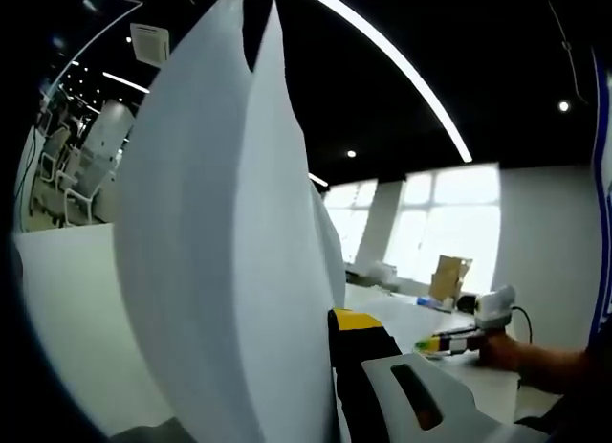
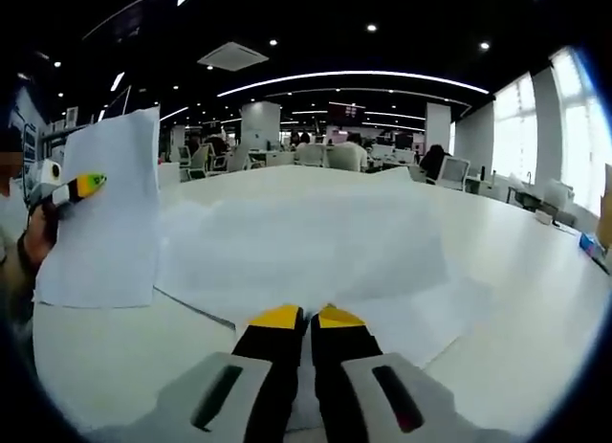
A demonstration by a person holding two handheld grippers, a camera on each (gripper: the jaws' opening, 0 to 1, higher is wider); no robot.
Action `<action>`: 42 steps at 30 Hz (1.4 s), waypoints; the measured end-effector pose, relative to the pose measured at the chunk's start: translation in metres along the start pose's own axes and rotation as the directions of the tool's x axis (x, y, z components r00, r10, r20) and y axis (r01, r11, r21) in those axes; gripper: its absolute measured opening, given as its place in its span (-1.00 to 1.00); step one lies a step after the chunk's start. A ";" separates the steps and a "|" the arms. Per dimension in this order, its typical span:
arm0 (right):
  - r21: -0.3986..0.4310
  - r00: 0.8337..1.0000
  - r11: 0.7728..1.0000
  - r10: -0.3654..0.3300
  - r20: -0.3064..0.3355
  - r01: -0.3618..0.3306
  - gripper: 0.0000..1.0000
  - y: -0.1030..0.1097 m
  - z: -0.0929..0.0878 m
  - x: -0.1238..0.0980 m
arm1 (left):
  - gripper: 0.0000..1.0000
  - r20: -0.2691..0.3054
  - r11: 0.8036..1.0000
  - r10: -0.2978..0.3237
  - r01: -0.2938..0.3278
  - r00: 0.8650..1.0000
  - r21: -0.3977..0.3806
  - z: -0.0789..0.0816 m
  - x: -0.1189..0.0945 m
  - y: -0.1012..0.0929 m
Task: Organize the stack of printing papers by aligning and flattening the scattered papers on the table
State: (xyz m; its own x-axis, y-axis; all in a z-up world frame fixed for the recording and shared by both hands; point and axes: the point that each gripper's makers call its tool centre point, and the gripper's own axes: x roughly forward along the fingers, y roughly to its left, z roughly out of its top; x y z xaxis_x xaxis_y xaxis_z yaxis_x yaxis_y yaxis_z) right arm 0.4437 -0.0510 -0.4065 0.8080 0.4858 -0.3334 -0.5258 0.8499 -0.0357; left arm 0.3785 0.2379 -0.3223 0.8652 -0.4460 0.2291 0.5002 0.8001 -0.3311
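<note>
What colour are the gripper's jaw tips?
Yellow on black, clearest on the right gripper in the right gripper view.

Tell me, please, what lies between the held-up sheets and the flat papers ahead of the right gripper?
In the right gripper view, bare table separates the held-up sheets from the flat papers.

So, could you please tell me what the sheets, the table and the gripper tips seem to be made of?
Sheets: thin matte white paper, as they bow and one held sheet curves. Table: smooth white top with a soft sheen, probably laminate. Right gripper: yellow tips on black fingers, likely plastic or rubber, white shells behind. Left gripper: the same yellow tip.
</note>
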 end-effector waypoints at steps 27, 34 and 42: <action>0.048 0.991 0.999 -0.022 0.131 0.016 -1.00 -0.005 0.024 -0.015 | -0.88 0.003 1.000 -0.004 0.004 1.000 -0.002 0.000 0.001 -0.002; 0.044 0.991 0.999 -0.023 0.134 0.017 -1.00 -0.005 0.025 -0.015 | -0.88 0.002 1.000 -0.004 0.004 1.000 -0.002 0.000 0.000 -0.003; 0.031 0.988 0.999 -0.026 0.152 0.021 -1.00 -0.005 0.029 -0.017 | -0.88 0.002 1.000 -0.003 0.003 1.000 -0.003 0.000 0.000 -0.003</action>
State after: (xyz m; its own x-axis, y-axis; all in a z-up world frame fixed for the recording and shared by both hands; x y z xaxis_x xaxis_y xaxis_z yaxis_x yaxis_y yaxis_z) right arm 0.4403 -0.0577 -0.3735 0.8524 0.4891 -0.1850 -0.4998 0.8661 -0.0132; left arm 0.3773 0.2354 -0.3214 0.8636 -0.4477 0.2318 0.5028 0.7977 -0.3329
